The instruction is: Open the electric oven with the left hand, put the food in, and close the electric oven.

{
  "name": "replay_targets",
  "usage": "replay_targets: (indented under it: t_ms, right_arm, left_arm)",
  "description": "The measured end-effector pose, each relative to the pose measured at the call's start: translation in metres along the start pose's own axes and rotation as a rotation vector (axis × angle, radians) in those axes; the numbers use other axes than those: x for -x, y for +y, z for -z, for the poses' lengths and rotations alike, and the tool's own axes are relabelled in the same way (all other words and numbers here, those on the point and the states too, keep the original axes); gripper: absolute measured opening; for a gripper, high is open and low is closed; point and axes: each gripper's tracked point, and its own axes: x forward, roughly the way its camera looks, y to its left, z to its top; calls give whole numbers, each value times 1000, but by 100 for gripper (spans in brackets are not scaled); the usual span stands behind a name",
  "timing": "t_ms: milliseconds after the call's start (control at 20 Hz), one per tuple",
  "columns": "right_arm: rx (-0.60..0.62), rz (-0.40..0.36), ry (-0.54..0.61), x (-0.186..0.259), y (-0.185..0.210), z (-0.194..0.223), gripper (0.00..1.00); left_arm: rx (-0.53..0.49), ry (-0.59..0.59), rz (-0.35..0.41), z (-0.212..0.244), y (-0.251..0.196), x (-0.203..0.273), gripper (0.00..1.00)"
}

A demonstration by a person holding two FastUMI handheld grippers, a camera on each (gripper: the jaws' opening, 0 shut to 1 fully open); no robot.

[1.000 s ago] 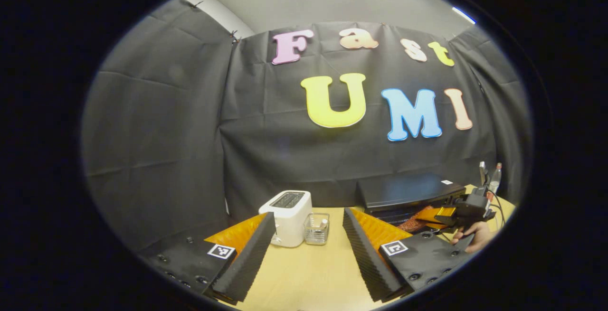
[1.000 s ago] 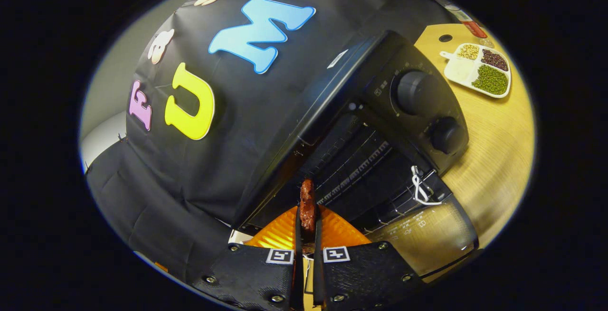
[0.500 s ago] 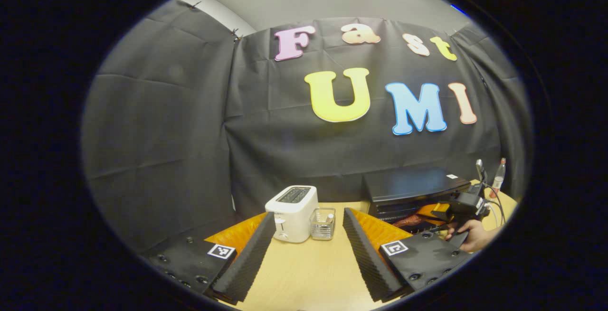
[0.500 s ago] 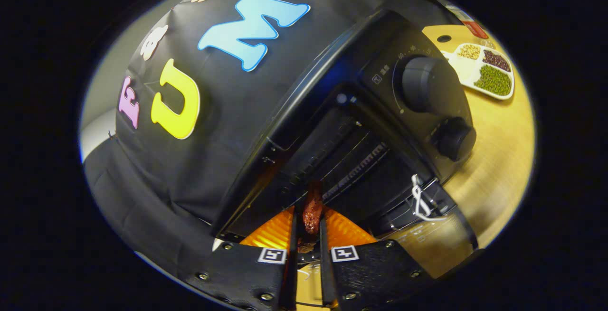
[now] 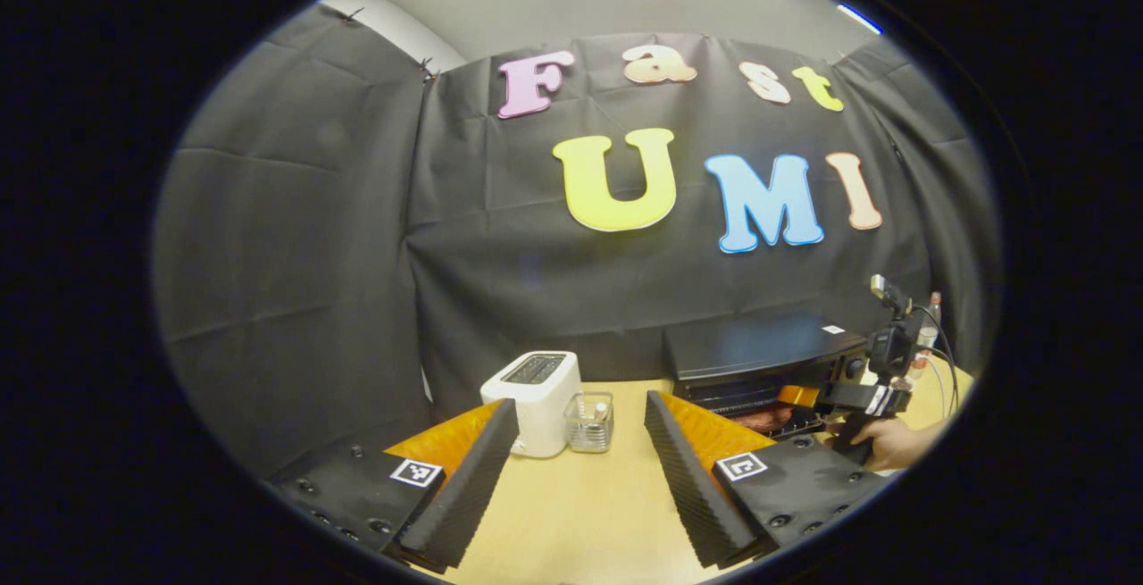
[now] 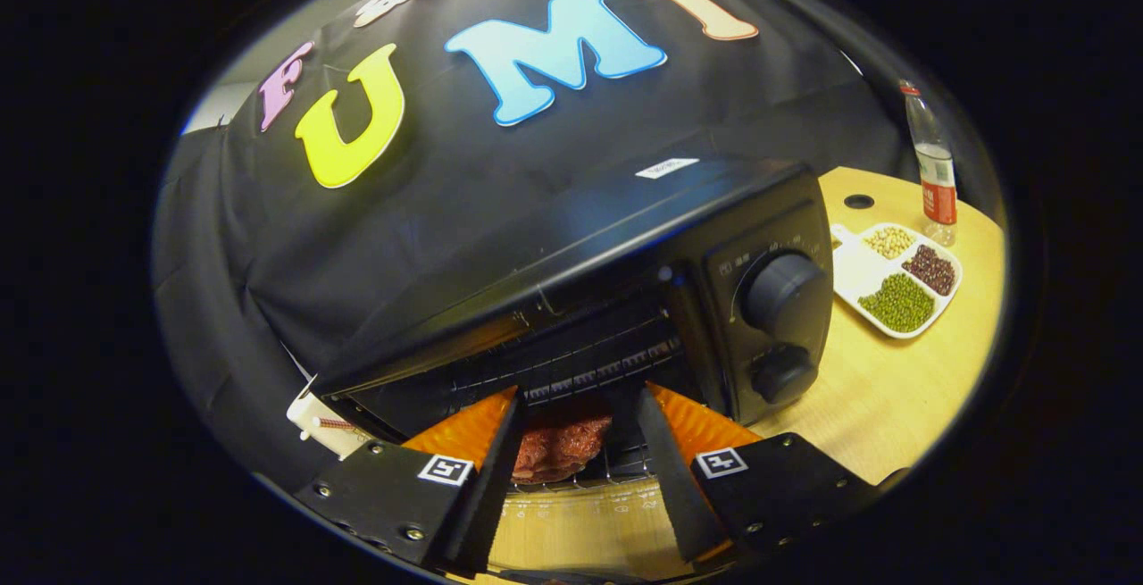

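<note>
— Oven (image 6: 625, 272): where's the food?
— I see the reddish-brown food (image 6: 561, 444) lying on the wire rack (image 6: 625, 464) just inside the open oven, door down. My right gripper (image 6: 576, 469) has its fingers spread apart, touching nothing.
— And the left?
— My left gripper (image 5: 580, 478) is spread wide too, empty, above the wooden table (image 5: 580, 513), facing the white toaster (image 5: 534, 393) and a small glass container (image 5: 591, 422).

one oven (image 6: 625, 254), one meat piece (image 6: 558, 447), one toaster (image 5: 533, 388), one bottle (image 6: 933, 174), one bean tray (image 6: 897, 277).
</note>
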Motion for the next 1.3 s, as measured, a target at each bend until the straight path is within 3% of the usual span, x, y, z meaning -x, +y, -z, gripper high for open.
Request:
replay_targets:
  t_ms: [50,100,150,200,250,350,400,600,750,800,1250,1300]
  right_arm:
    - [13,-6,-2,6,0,-4,86]
    - [31,-11,-1,15,0,-8,90]
    - [51,-19,-7,23,0,-12,95]
    - [73,-31,-14,34,2,-18,94]
    - [99,-35,-27,46,1,-24,95]
    - [159,-27,-85,71,-1,-43,95]
    - [178,-31,-107,85,0,-52,95]
    - [229,-17,-199,142,-12,-87,95]
    - [275,4,-265,182,-26,-105,95]
    - [288,18,-281,192,-33,-110,95]
    - [330,95,-346,273,-70,-128,94]
    - [337,107,-348,279,-74,-129,94]
  left_arm:
    - [8,4,8,3,-5,-1,100]
    - [19,8,15,7,-10,-1,90]
    - [31,16,24,10,-15,0,90]
    - [43,23,35,15,-21,1,100]
    - [54,30,49,19,-29,1,90]
    - [62,39,74,26,-44,4,100]
    - [63,45,88,31,-52,5,96]
    - [69,68,151,44,-87,13,100]
    - [72,116,199,64,-116,17,90]
    - [70,130,216,71,-126,18,100]
    - [95,297,303,138,-191,24,100]
    - [98,329,313,151,-198,24,96]
